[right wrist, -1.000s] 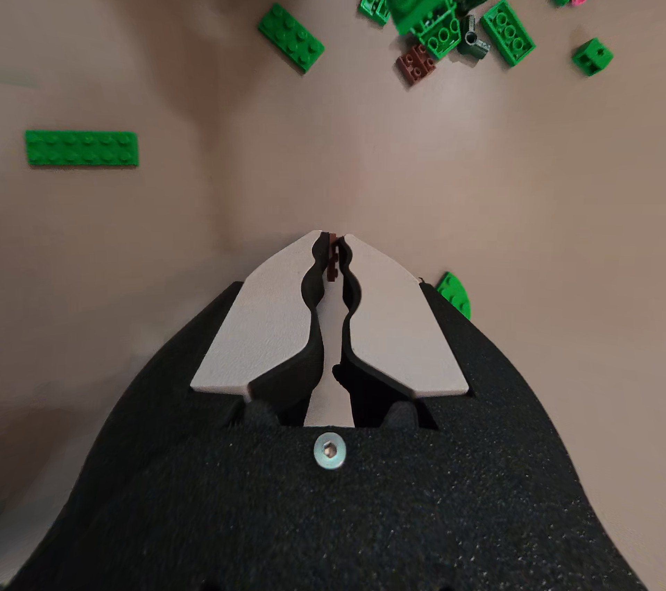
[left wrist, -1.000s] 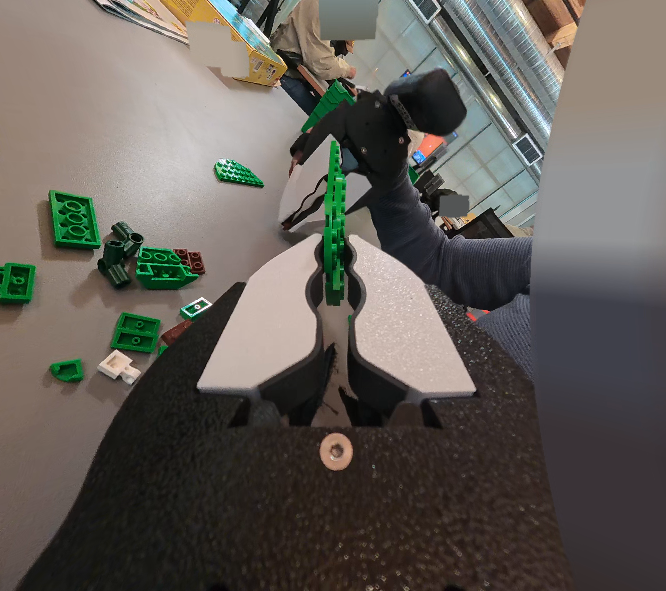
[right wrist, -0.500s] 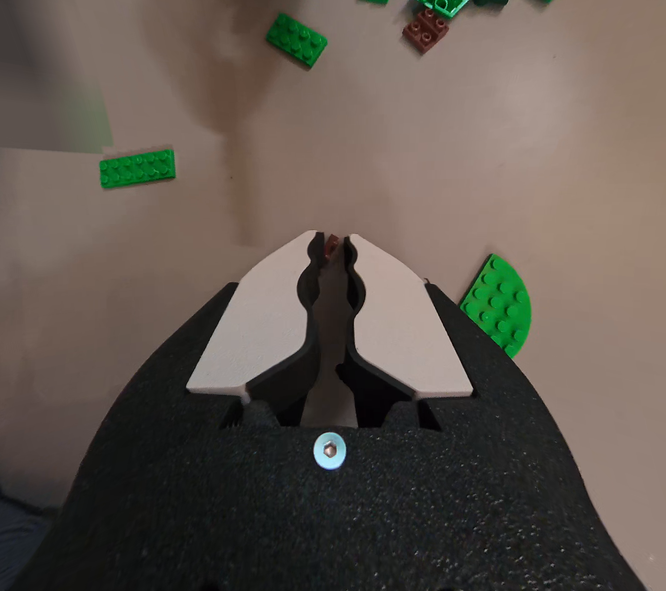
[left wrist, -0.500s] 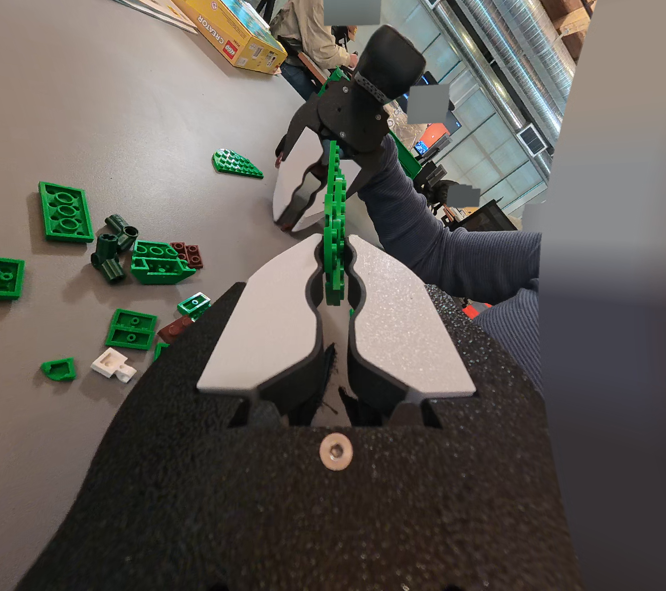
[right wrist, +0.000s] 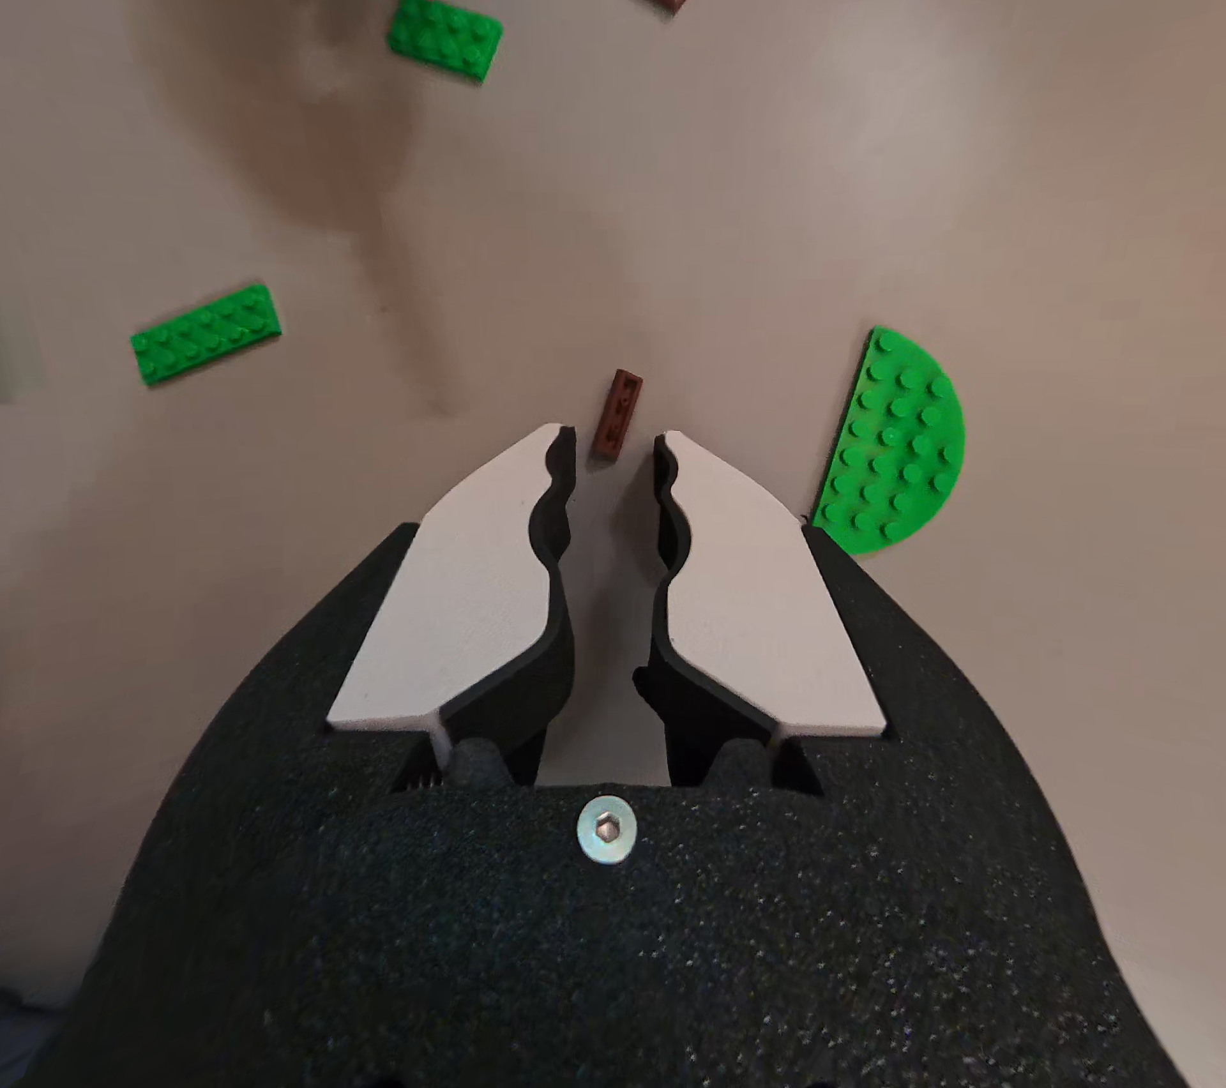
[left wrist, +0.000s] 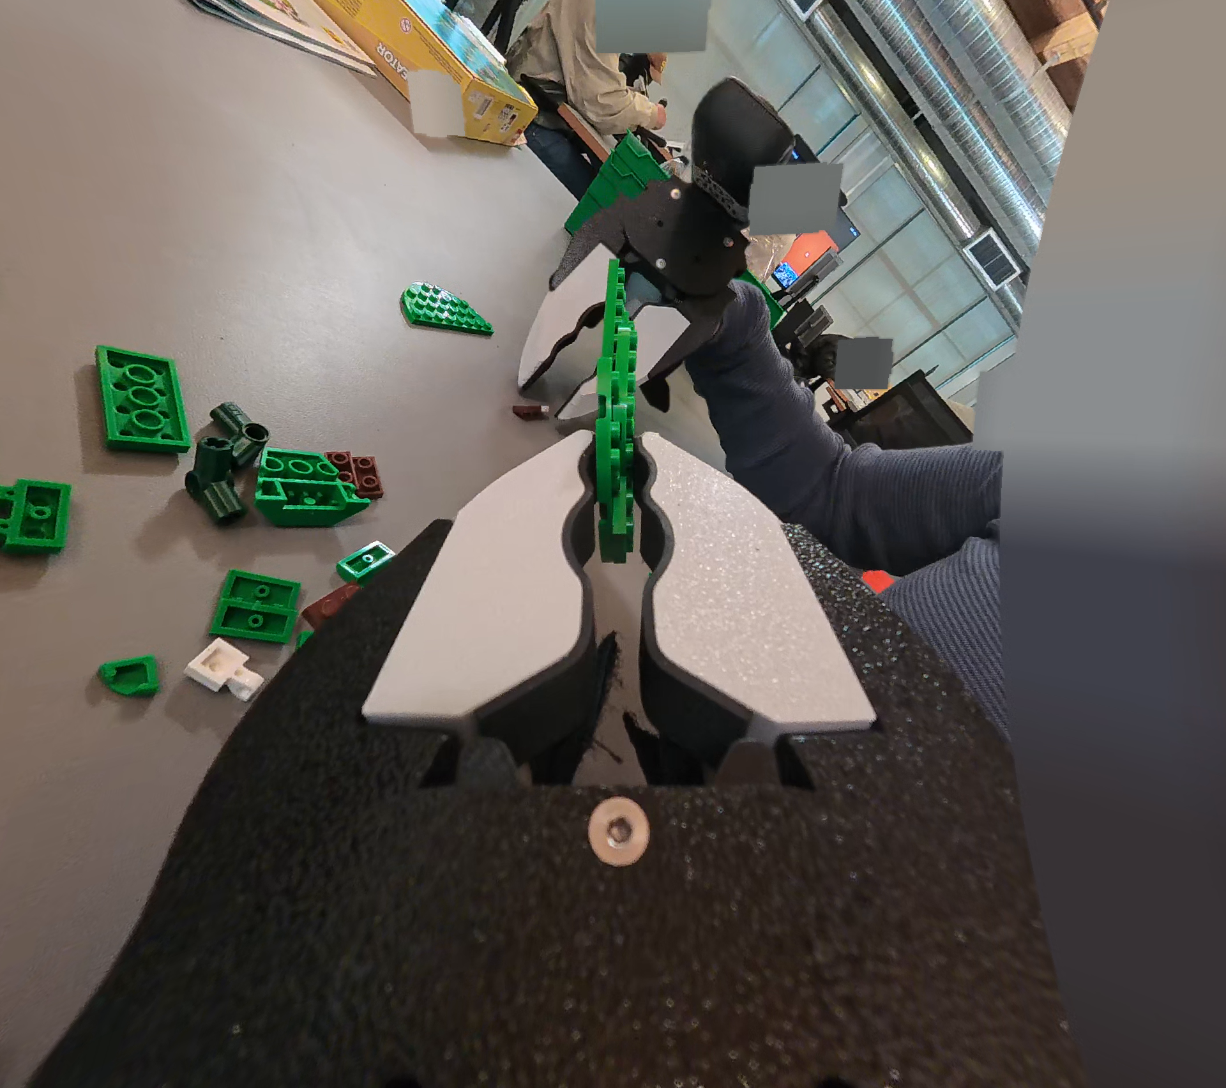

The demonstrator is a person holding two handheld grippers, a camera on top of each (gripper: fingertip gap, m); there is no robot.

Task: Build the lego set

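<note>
My left gripper [left wrist: 613,449] is shut on a green plate assembly [left wrist: 615,406], held edge-on above the grey table. My right gripper [right wrist: 613,436] is open, pointing down at the table. A small brown plate [right wrist: 618,416] lies flat on the table just beyond the right fingertips, free of them. The same brown plate [left wrist: 529,411] shows in the left wrist view, beside the right gripper [left wrist: 564,393], which stands low over the table.
Loose green, dark green, brown and white pieces [left wrist: 302,485] lie at the left. A green half-round plate [right wrist: 889,446] lies right of my right gripper, two green plates [right wrist: 205,334] to its left. A yellow box [left wrist: 398,28] and booklet sit far back. The left gripper's tips are roughly 15 cm from the right gripper's.
My right gripper has lowered to the table and opened. The small brown plate it held now lies on the table. My left gripper keeps its hold on the green assembly.
</note>
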